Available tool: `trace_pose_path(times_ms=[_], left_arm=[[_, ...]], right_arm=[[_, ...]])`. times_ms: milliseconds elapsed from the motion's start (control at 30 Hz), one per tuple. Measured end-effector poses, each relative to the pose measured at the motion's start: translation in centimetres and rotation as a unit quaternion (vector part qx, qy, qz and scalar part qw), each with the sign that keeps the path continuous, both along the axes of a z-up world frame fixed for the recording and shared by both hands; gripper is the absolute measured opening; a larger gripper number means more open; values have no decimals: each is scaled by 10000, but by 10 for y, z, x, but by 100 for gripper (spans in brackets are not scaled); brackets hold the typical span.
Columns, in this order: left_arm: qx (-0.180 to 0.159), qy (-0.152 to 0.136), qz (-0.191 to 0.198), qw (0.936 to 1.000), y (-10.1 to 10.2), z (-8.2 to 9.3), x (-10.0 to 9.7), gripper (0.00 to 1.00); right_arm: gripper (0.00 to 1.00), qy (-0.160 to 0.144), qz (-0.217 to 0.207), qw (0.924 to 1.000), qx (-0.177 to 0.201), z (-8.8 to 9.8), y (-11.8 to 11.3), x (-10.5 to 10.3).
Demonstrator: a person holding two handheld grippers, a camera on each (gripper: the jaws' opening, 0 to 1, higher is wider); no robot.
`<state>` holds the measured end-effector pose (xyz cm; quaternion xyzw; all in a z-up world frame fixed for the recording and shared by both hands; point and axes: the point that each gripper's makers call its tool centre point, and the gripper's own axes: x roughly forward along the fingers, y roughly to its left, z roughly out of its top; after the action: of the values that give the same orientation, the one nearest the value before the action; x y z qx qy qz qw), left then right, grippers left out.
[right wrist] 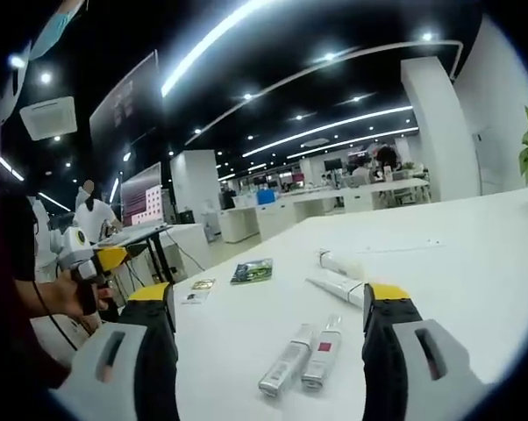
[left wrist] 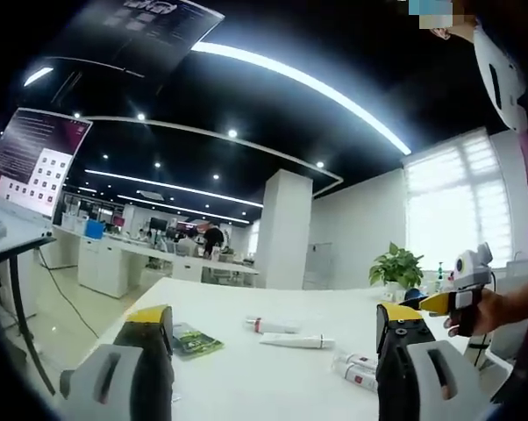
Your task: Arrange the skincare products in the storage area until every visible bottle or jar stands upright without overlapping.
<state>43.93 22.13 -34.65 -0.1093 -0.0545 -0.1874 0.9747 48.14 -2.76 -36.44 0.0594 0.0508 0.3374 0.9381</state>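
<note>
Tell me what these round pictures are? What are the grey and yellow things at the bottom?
A person holds a grabbing tool in each hand, and each tool carries a camera. The grey and yellow things are the tool's jaws. In the left gripper view, the left gripper is open and empty over a white table; the other tool shows in the person's hand. In the right gripper view, the right gripper is open too. Lying flat on the table: two silver tubes, two white tubes and a green packet.

Two white tubes (right wrist: 338, 274) and two silvery red-labelled bottles (right wrist: 304, 358) lie flat, side by side in pairs, on the white table (right wrist: 457, 263).
</note>
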Motion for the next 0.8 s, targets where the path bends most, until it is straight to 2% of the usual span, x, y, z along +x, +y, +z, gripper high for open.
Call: trace_pose_path(times_ms=[200,700,800], left_arm=[[-74,-23,-148,9999,-10,1,-5,99],[-144,-23,-96,9998,-4,2,-12,99],[-153,-1,-103,9998,-4,0,-13,99]], right_arm=[[88,75,-15,10000,-60,-5,1,-4],[86,88,43,9998,-182,-7,-1,0],[87,33,49,9995,-323,-5,1,2]])
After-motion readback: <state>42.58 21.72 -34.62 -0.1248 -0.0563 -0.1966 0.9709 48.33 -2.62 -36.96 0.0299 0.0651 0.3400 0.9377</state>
